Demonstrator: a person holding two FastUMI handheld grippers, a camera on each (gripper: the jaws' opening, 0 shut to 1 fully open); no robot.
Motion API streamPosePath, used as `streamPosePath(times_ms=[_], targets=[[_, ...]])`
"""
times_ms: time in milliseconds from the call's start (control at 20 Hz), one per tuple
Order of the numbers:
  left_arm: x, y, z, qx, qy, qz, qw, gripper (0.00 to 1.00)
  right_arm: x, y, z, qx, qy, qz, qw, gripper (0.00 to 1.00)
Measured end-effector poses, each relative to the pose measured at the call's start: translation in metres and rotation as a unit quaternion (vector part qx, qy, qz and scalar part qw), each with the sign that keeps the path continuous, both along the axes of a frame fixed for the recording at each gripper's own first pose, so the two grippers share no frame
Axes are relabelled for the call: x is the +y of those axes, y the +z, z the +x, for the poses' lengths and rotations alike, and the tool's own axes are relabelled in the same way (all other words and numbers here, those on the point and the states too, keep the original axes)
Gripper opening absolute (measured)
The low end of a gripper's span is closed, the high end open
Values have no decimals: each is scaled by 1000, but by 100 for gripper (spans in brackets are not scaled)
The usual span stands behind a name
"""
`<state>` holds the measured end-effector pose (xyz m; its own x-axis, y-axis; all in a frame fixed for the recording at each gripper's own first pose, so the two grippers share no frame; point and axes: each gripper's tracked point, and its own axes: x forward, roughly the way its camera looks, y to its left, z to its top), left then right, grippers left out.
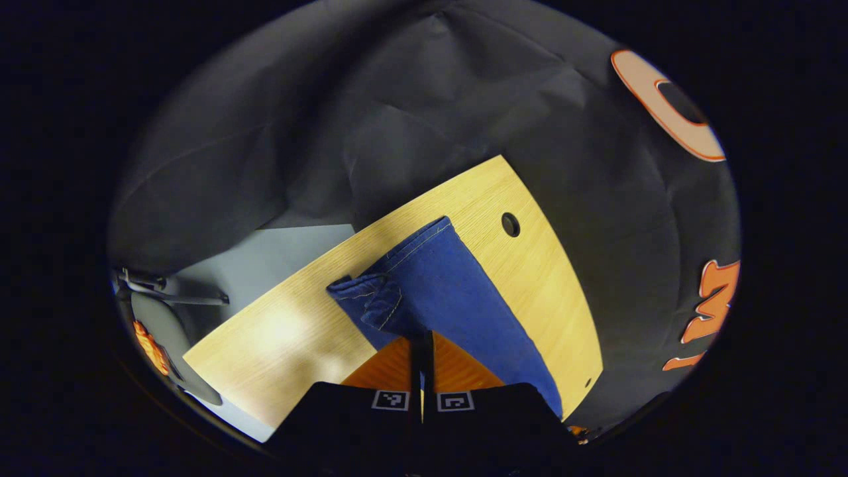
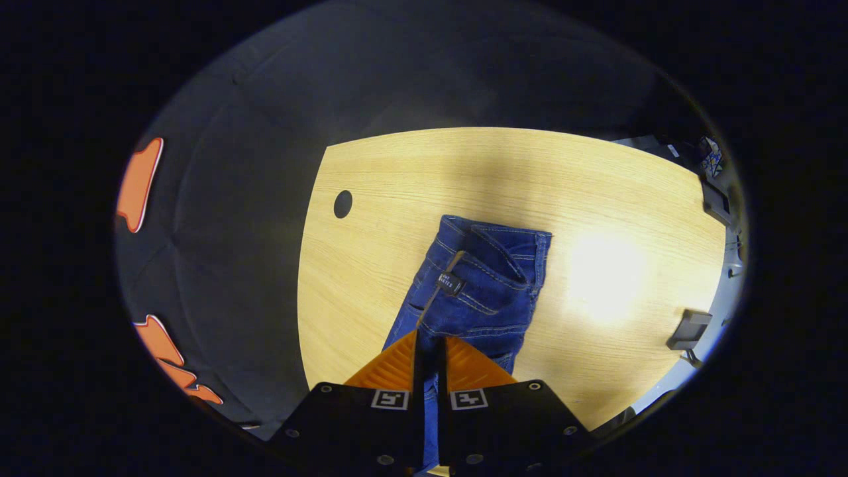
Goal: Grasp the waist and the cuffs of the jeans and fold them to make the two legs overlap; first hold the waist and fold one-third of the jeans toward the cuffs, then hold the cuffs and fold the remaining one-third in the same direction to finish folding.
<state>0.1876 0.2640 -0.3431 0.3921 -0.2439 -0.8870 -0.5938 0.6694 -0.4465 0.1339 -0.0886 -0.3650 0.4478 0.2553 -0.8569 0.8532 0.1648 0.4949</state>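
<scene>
Both grippers, left gripper [image 1: 421,341] and right gripper [image 2: 430,344], pinch the jeans [image 2: 474,285] mid-frame; lift evenly, keep edges aligned over the table [image 2: 397,172].

Surface [image 2: 503,172]: bare wood lies on every side of the jeans [image 2: 474,285], widest toward the lit patch in the right gripper view.
Cable hole [image 2: 342,204]: an opening in the wood near the curved edge, apart from the denim.
Booth wall [image 1: 371,119]: dark cloth rises close behind the far edge, closing that side.
Dark object [image 2: 689,329]: at the surface's edge, well apart from the jeans.
Cuff end [image 1: 397,278]: cloth bunched up, raised above the wood.
</scene>
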Motion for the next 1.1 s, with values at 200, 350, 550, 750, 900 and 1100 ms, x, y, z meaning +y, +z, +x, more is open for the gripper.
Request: streamPosePath(times_ms=[200, 350, 550, 750, 900, 1100], targets=[[-5, -15, 30, 21, -16, 1, 1000, 1, 2, -16, 33, 13, 21, 6, 1000, 8], [-7, -22, 57, 12, -35, 1, 999, 1, 2, -23, 58, 15, 3, 32, 999, 9], [-13, -26, 64, 7, -97, 36, 995, 9, 2, -18, 73, 1, -13, 51, 999, 8], [-14, -19, 54, 27, -160, 78, 984, 28, 4, 13, 91, -61, -8, 42, 997, 24], [-22, -11, 36, 45, -204, 63, 976, 36, 5, 13, 76, -61, 11, 23, 998, 48], [-32, -5, 12, 50, -256, 70, 963, 57, 5, 6, 47, -48, 48, -19, 998, 68]])
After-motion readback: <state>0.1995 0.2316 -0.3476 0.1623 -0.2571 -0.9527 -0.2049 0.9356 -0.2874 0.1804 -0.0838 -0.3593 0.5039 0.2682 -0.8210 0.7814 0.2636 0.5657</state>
